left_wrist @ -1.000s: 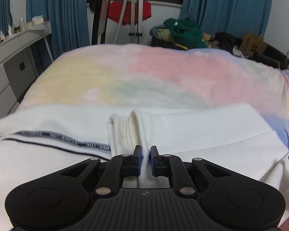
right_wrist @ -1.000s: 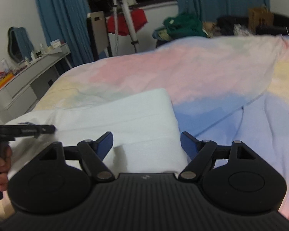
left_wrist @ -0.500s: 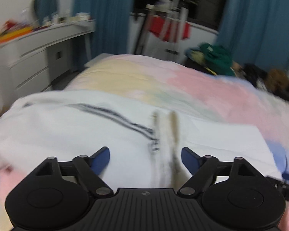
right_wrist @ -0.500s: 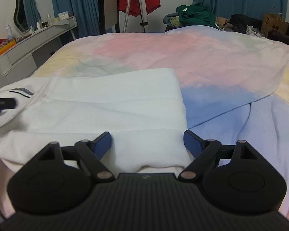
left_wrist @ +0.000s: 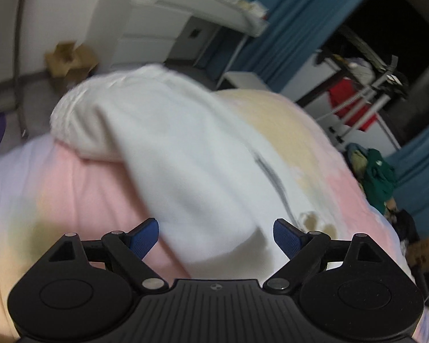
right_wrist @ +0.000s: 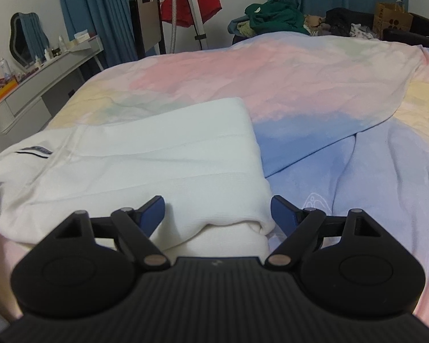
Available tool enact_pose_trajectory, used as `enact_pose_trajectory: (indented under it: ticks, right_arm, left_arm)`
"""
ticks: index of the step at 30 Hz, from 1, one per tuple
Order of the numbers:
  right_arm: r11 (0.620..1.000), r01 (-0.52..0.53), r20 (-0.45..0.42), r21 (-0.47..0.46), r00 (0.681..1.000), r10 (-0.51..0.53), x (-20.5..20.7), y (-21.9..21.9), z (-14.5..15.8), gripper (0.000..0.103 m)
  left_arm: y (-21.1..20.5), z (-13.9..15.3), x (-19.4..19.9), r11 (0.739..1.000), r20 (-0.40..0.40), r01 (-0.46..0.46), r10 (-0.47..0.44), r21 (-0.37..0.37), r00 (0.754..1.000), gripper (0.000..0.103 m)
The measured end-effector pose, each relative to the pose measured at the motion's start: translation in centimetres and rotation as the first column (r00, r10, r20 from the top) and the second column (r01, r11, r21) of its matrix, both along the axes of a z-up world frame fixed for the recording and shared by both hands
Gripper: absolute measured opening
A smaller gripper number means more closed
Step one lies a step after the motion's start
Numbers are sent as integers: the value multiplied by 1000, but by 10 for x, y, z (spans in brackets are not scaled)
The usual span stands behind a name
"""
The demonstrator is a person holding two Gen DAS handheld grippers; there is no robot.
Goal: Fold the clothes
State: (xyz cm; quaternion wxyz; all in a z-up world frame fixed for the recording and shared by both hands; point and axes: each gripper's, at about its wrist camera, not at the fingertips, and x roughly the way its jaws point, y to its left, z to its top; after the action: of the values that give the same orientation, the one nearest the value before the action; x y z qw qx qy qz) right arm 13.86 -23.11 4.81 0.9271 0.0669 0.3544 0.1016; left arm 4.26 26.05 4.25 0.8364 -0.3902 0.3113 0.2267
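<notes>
A white garment (right_wrist: 146,154) with a dark printed stripe (right_wrist: 38,150) lies folded on the pastel bedspread (right_wrist: 271,80). My right gripper (right_wrist: 217,211) is open and empty, its blue pads on either side of the garment's near right corner. In the blurred, tilted left wrist view the same white garment (left_wrist: 171,148) runs from the bed's far edge toward me. My left gripper (left_wrist: 216,235) is open and empty just above its near end.
A grey dresser (right_wrist: 37,85) with bottles stands left of the bed. A clothes rack with a red garment (right_wrist: 190,7) and a pile of green clothes (right_wrist: 274,17) are beyond the bed. A cardboard box (left_wrist: 70,60) sits on the floor.
My left gripper let go of the garment fold, opened, and swung left, tilting toward the bed's edge. My right gripper stayed open and came closer to the garment's near right corner.
</notes>
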Motion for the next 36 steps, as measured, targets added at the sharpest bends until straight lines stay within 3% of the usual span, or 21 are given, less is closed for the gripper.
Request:
enact_pose_trajectory:
  ticks: [5, 8, 13, 15, 17, 18, 20, 23, 27, 30, 36]
  right_arm:
    - [1000, 15, 4, 0, 1000, -15, 3, -1, 1, 83]
    - [1000, 18, 15, -23, 1000, -18, 4, 1, 1, 83]
    - [998, 17, 1, -57, 1000, -17, 10, 4, -6, 83]
    - [998, 13, -26, -59, 1000, -15, 13, 5, -14, 83]
    - [999, 13, -51, -32, 999, -15, 17, 2, -19, 83]
    - [1000, 15, -66, -11, 998, -16, 20, -1, -21, 85]
    - [999, 21, -102, 35, 995, -17, 25, -7, -25, 86]
    - [992, 39, -157, 120, 987, -20, 32, -19, -29, 86]
    - [982, 62, -165, 180, 986, -32, 32, -31, -24, 86]
    - [982, 77, -130, 172, 990, -55, 29, -39, -15, 86]
    - [987, 112, -58, 117, 993, -106, 24, -55, -2, 86]
  left_arm:
    - [43, -14, 4, 989, 13, -93, 95, -114, 995, 88]
    - [74, -20, -1, 965, 23, -192, 199, -176, 980, 87]
    - [109, -28, 1, 932, 65, -259, 284, -254, 957, 82]
    - [116, -32, 0, 923, 79, -280, 310, -264, 947, 72]
    - [120, -32, 2, 925, 91, -284, 315, -254, 945, 42]
    - [120, -30, 3, 929, 101, -279, 310, -242, 945, 37]
    - [112, -20, 13, 957, 101, -250, 266, -149, 959, 26]
    - [85, 2, 18, 974, 107, -228, 227, -6, 968, 22]
    - [32, 38, 23, 955, 135, -200, 173, 219, 976, 21]
    - [-18, 68, 31, 903, 179, -164, 100, 396, 979, 20]
    - [-144, 113, 47, 750, 246, -78, -115, 657, 962, 19]
